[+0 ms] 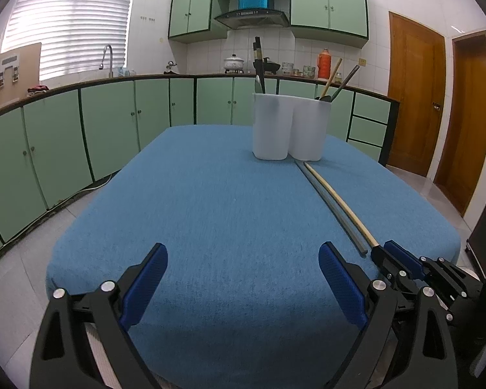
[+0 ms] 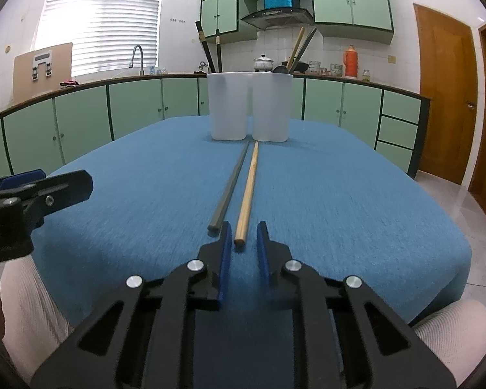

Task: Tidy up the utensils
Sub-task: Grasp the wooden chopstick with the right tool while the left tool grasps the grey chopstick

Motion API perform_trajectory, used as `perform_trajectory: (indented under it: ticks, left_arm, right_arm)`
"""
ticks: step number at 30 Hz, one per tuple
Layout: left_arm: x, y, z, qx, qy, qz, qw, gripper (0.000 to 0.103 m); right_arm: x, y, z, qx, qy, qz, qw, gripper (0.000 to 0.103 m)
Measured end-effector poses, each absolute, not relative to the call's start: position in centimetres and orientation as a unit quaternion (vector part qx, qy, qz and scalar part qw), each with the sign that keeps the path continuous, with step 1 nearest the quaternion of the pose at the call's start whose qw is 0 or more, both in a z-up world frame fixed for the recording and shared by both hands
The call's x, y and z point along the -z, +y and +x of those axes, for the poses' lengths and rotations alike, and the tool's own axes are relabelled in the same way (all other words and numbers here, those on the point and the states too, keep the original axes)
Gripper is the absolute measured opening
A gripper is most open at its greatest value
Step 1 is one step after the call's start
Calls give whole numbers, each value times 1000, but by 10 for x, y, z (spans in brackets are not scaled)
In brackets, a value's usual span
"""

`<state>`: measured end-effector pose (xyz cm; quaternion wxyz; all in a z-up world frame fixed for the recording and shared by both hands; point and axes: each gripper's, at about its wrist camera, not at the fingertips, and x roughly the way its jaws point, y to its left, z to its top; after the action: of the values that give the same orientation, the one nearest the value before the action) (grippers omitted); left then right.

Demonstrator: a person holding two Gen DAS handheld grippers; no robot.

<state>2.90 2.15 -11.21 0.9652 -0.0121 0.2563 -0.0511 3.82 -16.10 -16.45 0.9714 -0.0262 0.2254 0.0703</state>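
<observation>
A white two-compartment holder stands at the far end of the blue-clothed table. Dark chopsticks stick up from its left compartment. A wooden and a grey utensil lean in the right one. A grey chopstick and a wooden chopstick lie side by side in front of it. My right gripper has narrow jaws around the wooden chopstick's near end, with cloth showing beside it. My left gripper hovers wide open and empty, to the left.
Green kitchen cabinets and a counter with pots and a red thermos run behind the table. Wooden doors are at the right. White-sleeved arms show at the near table edge.
</observation>
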Motion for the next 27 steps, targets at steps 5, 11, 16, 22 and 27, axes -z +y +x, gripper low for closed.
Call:
perform_trajectory:
  ticks: [5,11,16,22,27]
  left_arm:
    - [112,21,29,53,258,-12,965,92]
    - [112,12,30,60,261,-10,964,92]
    - [114,-10,33,77,261,-4,962,92]
    - [119,-44,41,102,264,3,959,89]
    - [127,-68,52,111,278,9,954,68]
  right_arm:
    - [164,-164,39,-73,227,-16,971,6]
    - [159,-174,32,-62,216,-7,974,6]
    - [154,-198,27,-27,208,6,978,6]
    - [151,-234,27,2,206,30,978,6]
    - [153,-253,27,10,204,40,978,6]
